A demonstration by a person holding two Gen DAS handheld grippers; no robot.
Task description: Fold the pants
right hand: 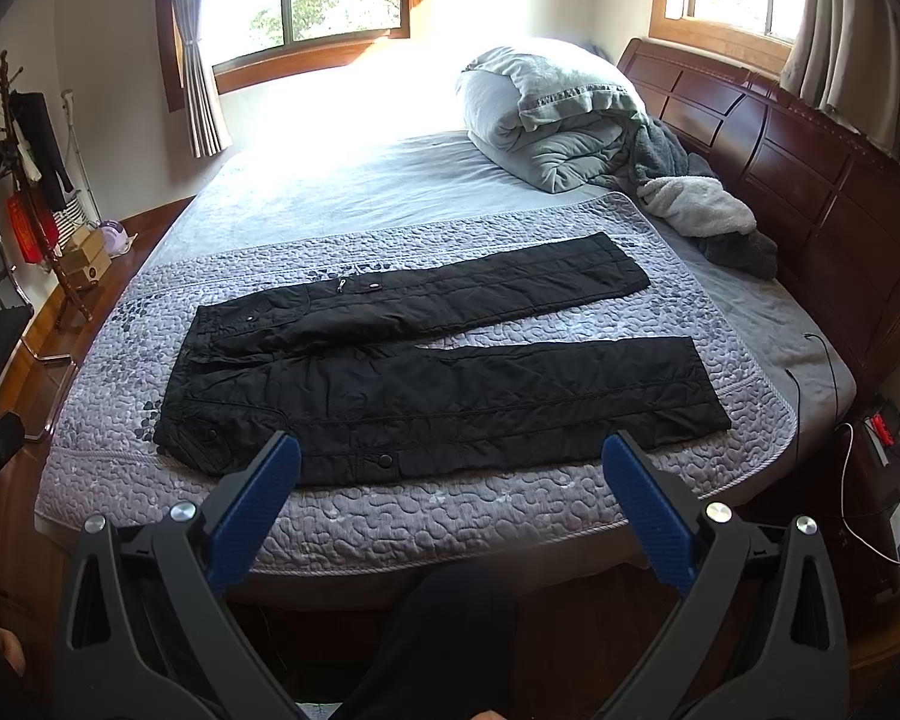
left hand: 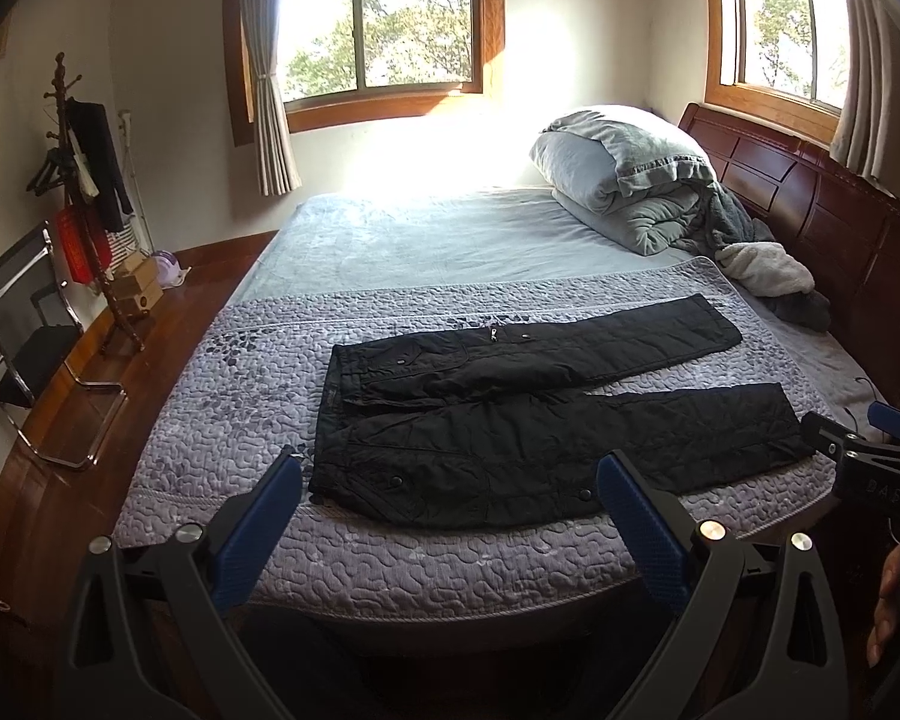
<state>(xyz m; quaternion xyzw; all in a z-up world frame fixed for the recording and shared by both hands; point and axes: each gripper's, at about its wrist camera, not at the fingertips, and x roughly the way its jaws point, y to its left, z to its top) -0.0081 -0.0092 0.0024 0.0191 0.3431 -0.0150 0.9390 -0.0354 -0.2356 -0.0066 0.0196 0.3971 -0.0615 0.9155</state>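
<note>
Bedroom; a bed carries a grey quilted cobble-pattern coverlet (right hand: 390, 516), and no counter is present. Nearest, the left gripper (left hand: 450, 498) and right gripper (right hand: 450, 480) hover off the bed's near edge, fingers spread wide, holding nothing. Beyond them, the black padded cargo pants (right hand: 426, 372) lie flat along the near edge, waistband left, legs splayed right.

Risks, as judged:
- Thick padding may slip from a shallow pinch.
- Fingers may snag the coverlet.
- Splayed legs may fold misaligned.
- A rolled grey duvet (right hand: 546, 114) at the far right corner limits space.
</note>
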